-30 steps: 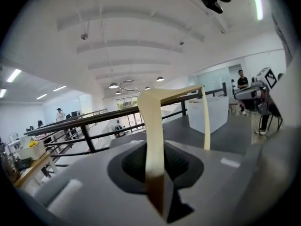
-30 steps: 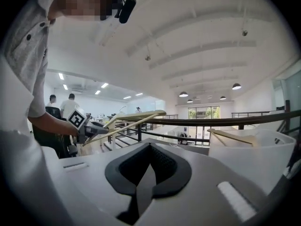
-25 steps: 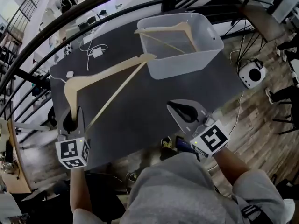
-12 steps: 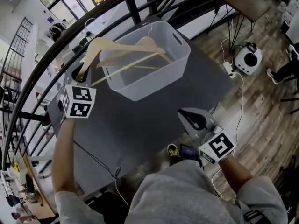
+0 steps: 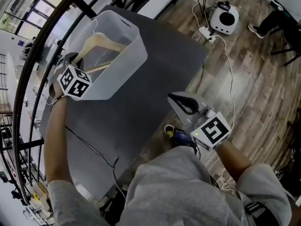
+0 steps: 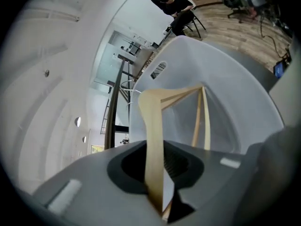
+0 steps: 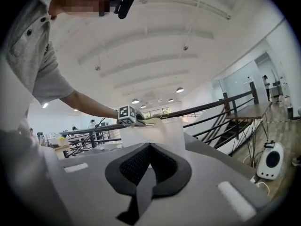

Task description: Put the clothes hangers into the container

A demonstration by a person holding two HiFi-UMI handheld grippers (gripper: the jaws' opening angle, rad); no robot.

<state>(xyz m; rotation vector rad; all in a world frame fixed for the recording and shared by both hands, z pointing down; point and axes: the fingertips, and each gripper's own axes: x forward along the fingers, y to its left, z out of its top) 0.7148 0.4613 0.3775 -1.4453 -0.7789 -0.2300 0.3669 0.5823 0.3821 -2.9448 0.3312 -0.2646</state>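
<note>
I see a dark grey rectangular bench (image 5: 160, 65) carrying a white translucent plastic container (image 5: 127, 55) near its far corner. A thin black cable (image 5: 89, 144) crosses its near end.

Wood plank floor (image 5: 263, 93); dark grey table (image 5: 160, 65); black curved railing (image 5: 19, 102); white ribbed ceiling (image 7: 155, 41), recessed lights (image 7: 180, 90).

The wooden clothes hanger (image 5: 101, 40) is pale tan; the plastic container (image 5: 128, 60) looks translucent white; the bench (image 5: 160, 74) is dark grey. The left tool (image 5: 69, 60) and right tool (image 5: 183, 105) are grey, their cubes black-and-white patterned.
</note>
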